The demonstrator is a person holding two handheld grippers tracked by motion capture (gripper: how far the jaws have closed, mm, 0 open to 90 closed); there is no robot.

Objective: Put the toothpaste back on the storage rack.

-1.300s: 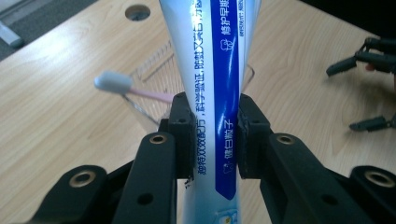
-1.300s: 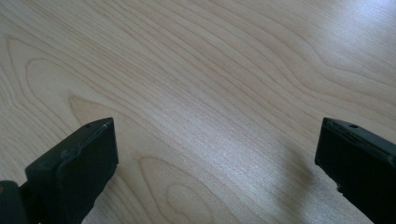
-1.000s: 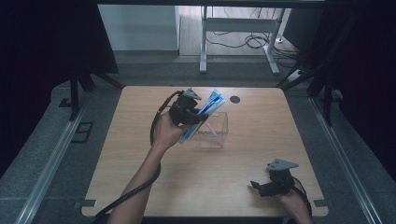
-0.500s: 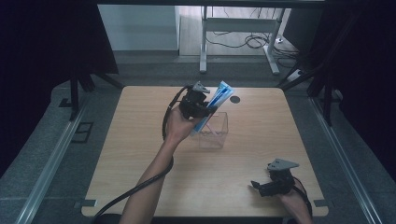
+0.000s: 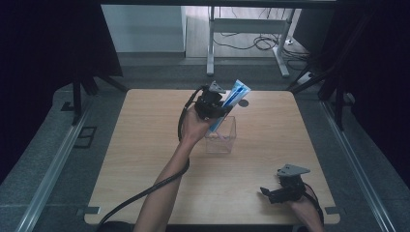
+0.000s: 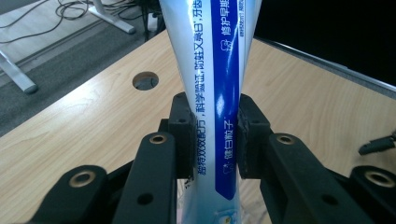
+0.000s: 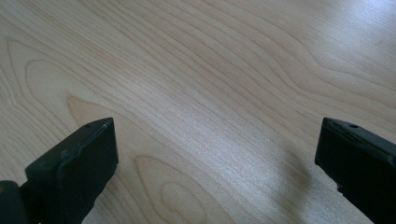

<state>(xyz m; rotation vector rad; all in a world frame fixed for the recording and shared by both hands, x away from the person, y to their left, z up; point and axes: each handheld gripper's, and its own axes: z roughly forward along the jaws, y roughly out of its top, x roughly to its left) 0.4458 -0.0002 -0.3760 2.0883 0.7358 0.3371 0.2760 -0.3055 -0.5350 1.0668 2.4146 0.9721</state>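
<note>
**Mia:** What is the left gripper (image 5: 218, 102) holding?

**Tom:** A blue and white toothpaste tube (image 5: 231, 100). In the left gripper view the two black pads (image 6: 183, 135) squeeze the tube (image 6: 219, 102) from both sides, near its middle.

**Mia:** Where is the tube?

**Tom:** Up in the air, over the far middle of the table (image 5: 145, 159). It is right above the clear box (image 5: 220, 137).

**Mia:** Which way does the tube point?

**Tom:** It leans. Its long way runs from low by the box, up and away to the far right. The low end dips at the top of the box, but I cannot tell if it is inside yet.

**Mia:** Is there anything in the box?

**Tom:** I can see through it, and I can't make out anything lying in it.

**Mia:** And the right gripper (image 5: 276, 193)?

**Tom:** It sits low at the near right edge, well apart from the box. Its jaws are spread wide, with just bare wood between them.

**Mia:** So which hand is nearer the box?

**Tom:** The left one, by a lot. I think the tube has to stand up straighter and then go down into the box.
</note>
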